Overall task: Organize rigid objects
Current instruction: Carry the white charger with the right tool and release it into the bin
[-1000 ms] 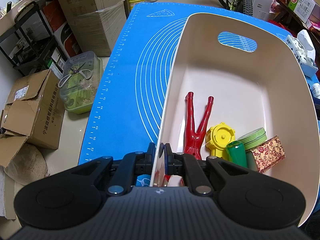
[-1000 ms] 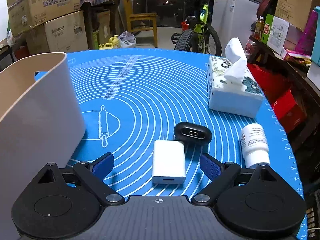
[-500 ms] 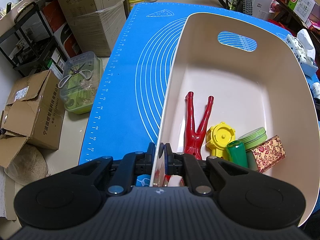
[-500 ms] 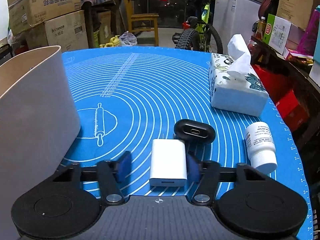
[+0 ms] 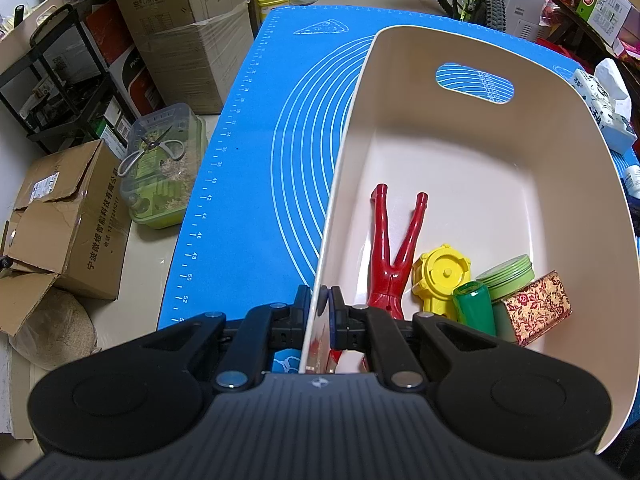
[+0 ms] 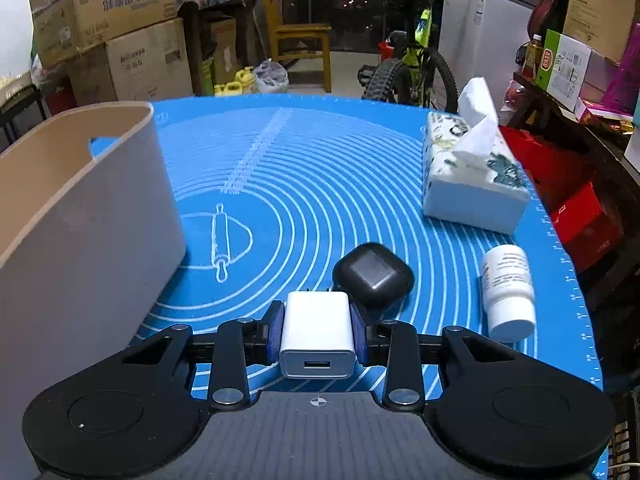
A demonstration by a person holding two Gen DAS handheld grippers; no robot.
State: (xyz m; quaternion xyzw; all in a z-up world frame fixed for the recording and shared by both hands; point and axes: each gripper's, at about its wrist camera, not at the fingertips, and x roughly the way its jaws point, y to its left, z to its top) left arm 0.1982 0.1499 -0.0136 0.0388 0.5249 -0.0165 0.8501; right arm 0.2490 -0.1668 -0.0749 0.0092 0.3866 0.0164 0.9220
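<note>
My left gripper [image 5: 320,308] is shut on the near rim of a cream plastic bin [image 5: 480,168]. The bin holds a red Y-shaped tool [image 5: 390,256], a yellow gear-shaped piece [image 5: 440,276], a green bottle [image 5: 474,308], a green round tin [image 5: 508,276] and a red patterned box [image 5: 536,308]. My right gripper [image 6: 317,330] is shut on a white USB charger [image 6: 318,332], lifted a little above the blue mat [image 6: 304,184]. A black earbud case [image 6: 372,274] lies just behind the charger. A white pill bottle [image 6: 508,292] lies to the right. The bin [image 6: 80,232] stands at the left.
A tissue box [image 6: 472,184] sits on the mat at the back right. The mat's right edge [image 6: 576,292] drops off to red boxes. Cardboard boxes [image 5: 68,216] and a clear container with scissors [image 5: 160,168] stand on the floor left of the table.
My right gripper closed from wide open onto the white charger and raised it off the mat. The left gripper stayed shut on the bin rim.
</note>
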